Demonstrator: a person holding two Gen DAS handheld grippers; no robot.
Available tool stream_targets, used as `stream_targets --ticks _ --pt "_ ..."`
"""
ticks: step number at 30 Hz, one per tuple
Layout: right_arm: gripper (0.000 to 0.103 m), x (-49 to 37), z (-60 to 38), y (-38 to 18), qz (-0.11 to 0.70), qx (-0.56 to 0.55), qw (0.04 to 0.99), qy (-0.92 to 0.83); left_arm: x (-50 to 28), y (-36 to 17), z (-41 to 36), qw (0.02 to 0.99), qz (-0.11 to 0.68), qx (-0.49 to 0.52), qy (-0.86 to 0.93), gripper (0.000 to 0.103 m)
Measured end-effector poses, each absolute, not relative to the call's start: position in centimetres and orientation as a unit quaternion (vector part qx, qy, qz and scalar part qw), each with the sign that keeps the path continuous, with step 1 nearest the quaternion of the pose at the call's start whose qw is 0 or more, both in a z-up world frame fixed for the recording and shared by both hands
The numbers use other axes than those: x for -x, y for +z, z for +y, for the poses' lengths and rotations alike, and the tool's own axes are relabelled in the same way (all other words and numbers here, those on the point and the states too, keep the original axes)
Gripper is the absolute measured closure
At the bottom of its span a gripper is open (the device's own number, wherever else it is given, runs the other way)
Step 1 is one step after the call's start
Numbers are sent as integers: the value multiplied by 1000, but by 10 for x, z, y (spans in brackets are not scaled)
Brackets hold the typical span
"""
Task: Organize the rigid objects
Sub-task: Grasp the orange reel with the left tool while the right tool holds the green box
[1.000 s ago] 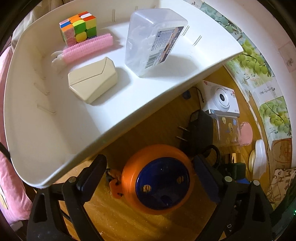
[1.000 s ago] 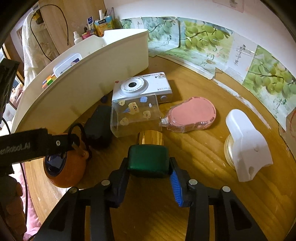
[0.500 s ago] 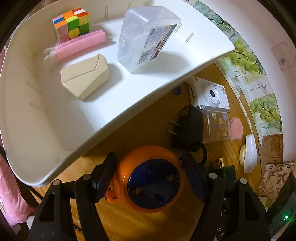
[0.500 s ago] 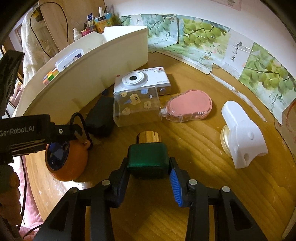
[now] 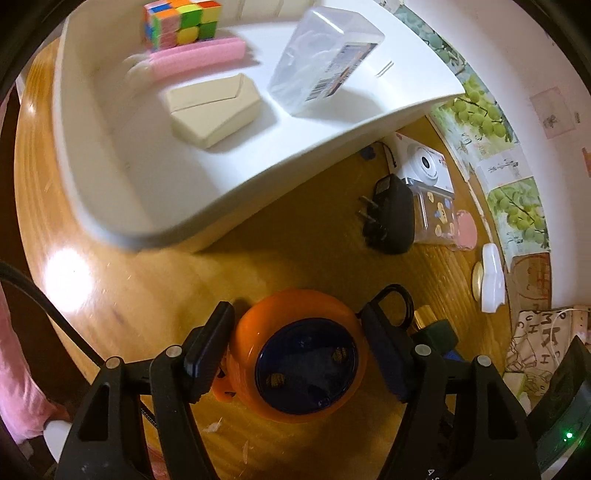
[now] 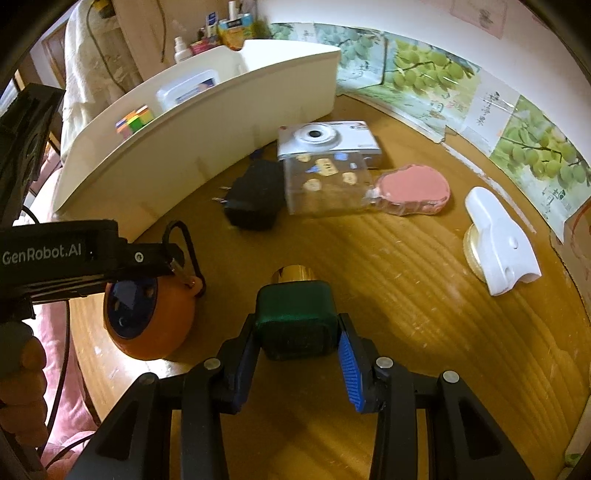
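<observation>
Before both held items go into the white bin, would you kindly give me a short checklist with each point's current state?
1. Left gripper clamped on round orange tape measure: ok.
2. Right gripper shut on dark green gold-capped bottle: ok.
3. Free floor space in white plastic bin: ok.
4. Black plug adapter clear of both grippers: ok.
5. Tape measure lifted off wooden table: cannot tell.

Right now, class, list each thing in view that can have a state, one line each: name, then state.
Left claw: shut on the orange ball.
Right claw: shut on the green bottle.
Bin: open-topped, holding four things.
Clear box: in the bin, tilted.
Cube: in the bin, scrambled.
Camera: lying flat, lens up.
Charger: unplugged, prongs out.
</observation>
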State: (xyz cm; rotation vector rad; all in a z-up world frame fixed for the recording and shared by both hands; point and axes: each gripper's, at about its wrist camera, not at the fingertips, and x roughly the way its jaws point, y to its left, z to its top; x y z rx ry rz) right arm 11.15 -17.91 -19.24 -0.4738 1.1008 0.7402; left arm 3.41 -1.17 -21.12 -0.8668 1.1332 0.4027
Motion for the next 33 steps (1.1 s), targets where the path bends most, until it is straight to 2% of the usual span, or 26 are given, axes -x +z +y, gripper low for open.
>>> stream_targets --ticks 12,28,29,30,31,33 --pt "63 -78 -163 -182 474 244 760 372 8 -204 -1 740 491 427 169 30" --pt "63 -50 -138 -131 398 261 772 422 43 -177 18 761 437 443 183 35" --pt "63 -51 -137 -127 393 260 773 425 45 -176 20 762 432 446 184 42" --pt "63 -51 -136 -123 388 258 775 427 47 -174 23 765 422 451 184 53" --pt "63 -52 -134 -120 384 257 776 429 51 -168 26 775 397 461 173 90" --pt "63 -54 -132 -115 378 254 778 433 48 -164 32 775 396 464 163 89"
